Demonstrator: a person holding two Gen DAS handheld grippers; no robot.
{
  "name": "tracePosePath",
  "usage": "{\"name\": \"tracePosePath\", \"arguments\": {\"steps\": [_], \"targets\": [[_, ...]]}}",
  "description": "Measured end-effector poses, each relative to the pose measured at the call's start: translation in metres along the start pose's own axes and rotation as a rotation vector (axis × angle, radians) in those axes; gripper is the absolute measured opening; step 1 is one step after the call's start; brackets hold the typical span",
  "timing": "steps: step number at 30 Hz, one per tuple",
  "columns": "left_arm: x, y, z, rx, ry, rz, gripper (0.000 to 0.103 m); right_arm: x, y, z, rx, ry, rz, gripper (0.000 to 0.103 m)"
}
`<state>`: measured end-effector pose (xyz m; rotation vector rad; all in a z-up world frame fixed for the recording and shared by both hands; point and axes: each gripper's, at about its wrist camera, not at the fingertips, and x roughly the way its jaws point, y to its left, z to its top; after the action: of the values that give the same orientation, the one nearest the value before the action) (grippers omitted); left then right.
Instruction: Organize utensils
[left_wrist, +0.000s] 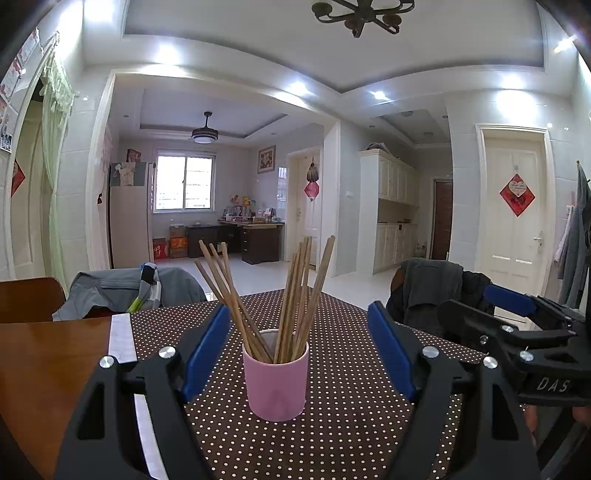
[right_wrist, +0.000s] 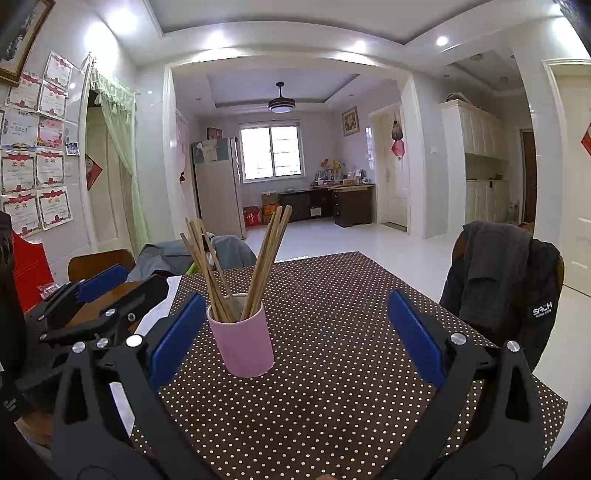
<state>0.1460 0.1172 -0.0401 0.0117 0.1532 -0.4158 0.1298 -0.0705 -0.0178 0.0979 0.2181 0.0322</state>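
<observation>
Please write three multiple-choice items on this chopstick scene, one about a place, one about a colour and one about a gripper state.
1. Where do the chopsticks stand?
A. Flat on the cloth
B. Upright in the cup
C. Between the right gripper's pads

2. What colour is the cup?
A. Pink
B. Green
C. White

3. How does the left gripper stand?
A. Shut on the cup
B. Shut on a chopstick
C. Open, empty

Answers:
1 B: the sticks fan out of the cup's mouth, and none lies on the polka-dot tablecloth.
2 A: its outer wall is pink in both wrist views.
3 C: its blue pads stand wide apart either side of the cup, touching nothing; the right gripper is likewise open.
</observation>
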Motion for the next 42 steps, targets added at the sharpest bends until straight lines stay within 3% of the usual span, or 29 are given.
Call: {"name": "tracePosePath", "arguments": {"steps": [42], "targets": [[0.005,0.006,0.001,-0.015,0.017,0.033,0.075,0.012,0.001,-0.001,0.003,0.015,0.028,0.097]]}}
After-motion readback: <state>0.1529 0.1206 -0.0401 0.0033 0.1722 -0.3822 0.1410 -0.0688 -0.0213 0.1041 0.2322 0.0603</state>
